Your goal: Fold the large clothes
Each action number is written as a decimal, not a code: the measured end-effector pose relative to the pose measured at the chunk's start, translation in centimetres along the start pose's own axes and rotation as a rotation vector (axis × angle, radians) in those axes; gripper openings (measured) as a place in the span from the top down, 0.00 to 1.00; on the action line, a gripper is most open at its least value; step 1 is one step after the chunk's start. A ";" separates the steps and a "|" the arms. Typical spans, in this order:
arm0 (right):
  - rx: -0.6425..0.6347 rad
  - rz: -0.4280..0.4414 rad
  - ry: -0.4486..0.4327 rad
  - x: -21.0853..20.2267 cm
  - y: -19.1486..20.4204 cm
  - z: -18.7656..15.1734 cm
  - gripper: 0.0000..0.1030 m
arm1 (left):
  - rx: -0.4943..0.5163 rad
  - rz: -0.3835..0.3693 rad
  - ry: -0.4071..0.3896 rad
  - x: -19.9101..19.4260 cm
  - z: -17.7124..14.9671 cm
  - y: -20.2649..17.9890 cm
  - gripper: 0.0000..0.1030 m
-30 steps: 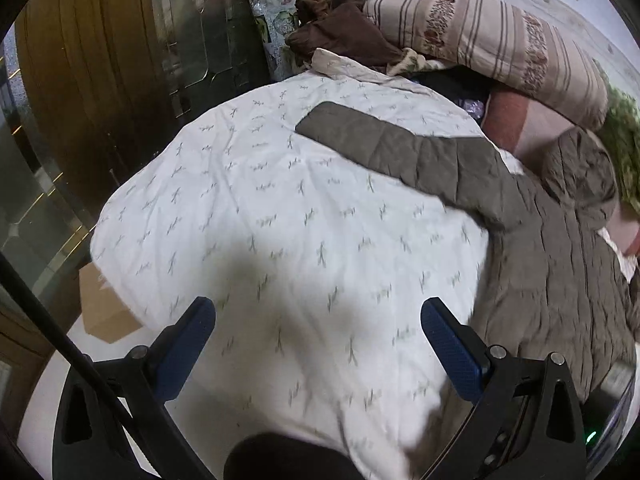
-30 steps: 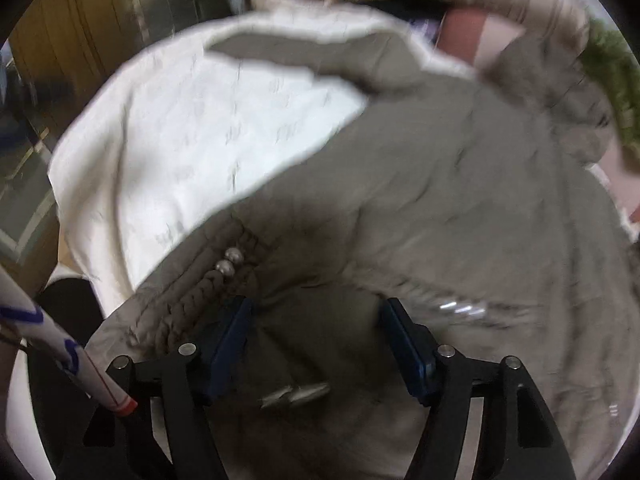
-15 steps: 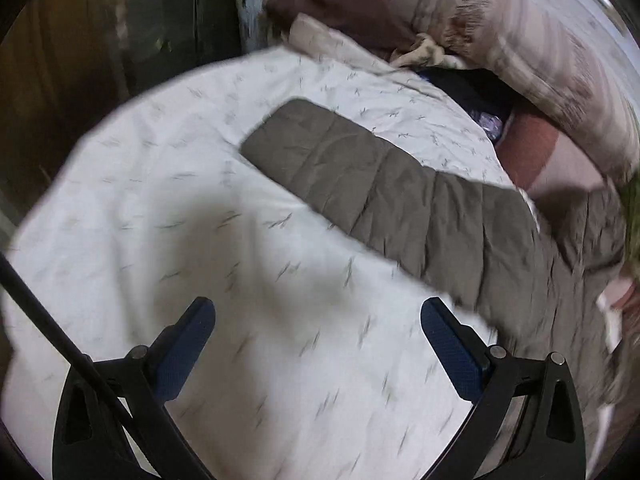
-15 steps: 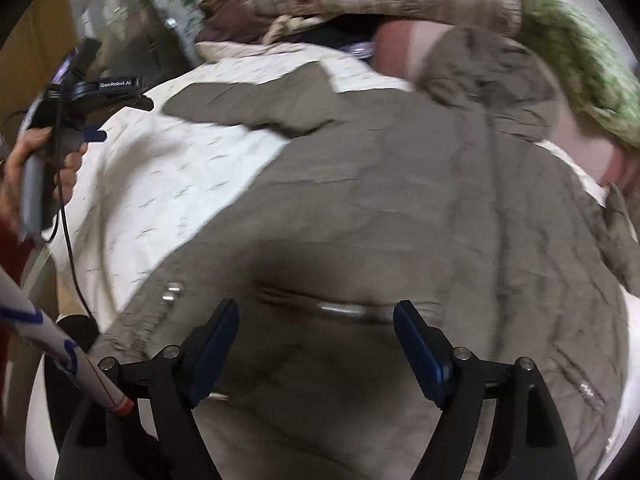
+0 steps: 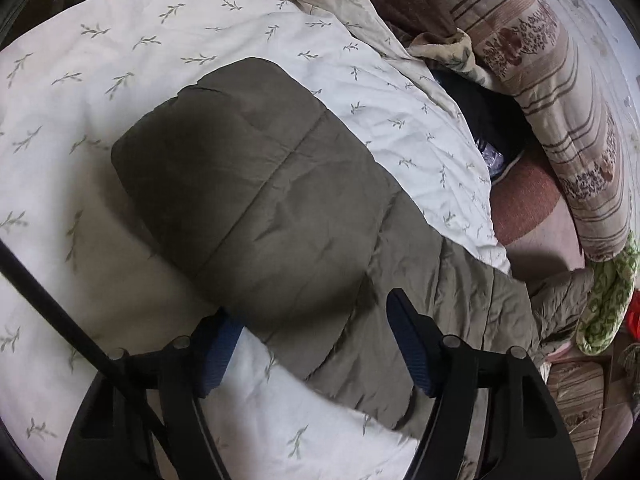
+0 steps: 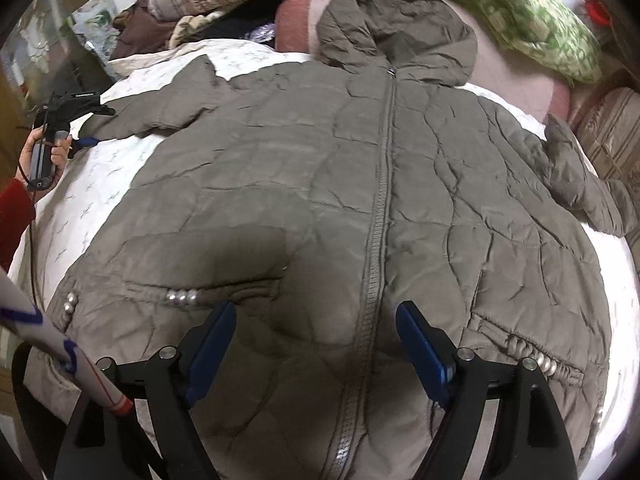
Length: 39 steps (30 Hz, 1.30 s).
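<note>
Quilted hooded jacket (image 6: 320, 184) lies flat, front up, zipped, on the bed's leaf-print duvet (image 5: 120, 60). Left claw (image 5: 312, 344) closing astride the sleeve (image 5: 256, 184), not yet pinching. Right claw (image 6: 316, 344) spread, opening, over hem. Judged puffy, soft, slippery, bulky; grip sleeve cuff and hem edges.

Both views are evenly lit by soft indoor light — no glare is seen. A broad dark shadow is cast on the jacket (image 6: 360, 184) just ahead of the right gripper (image 6: 316, 344). Straight lines are bowed by the fisheye, and black vignetting is shown at the corners — edges are slightly smeared.
</note>
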State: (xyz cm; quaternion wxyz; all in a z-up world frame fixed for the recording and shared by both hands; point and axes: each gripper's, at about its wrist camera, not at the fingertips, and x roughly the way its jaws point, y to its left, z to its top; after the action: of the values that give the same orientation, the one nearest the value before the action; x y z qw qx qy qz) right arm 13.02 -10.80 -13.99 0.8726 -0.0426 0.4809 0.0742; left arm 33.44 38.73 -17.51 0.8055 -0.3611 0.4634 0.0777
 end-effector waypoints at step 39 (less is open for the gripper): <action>0.326 0.064 -0.091 -7.3 -11.7 -1.4 0.11 | 0.887 0.030 -0.170 -10.8 -33.4 -26.8 0.31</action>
State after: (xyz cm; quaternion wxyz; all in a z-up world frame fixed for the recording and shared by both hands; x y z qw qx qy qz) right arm 9.96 -23.23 -8.53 0.8860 0.1183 0.4476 0.0246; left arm 16.63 -0.34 -5.57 0.9164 0.0335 0.3891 -0.0871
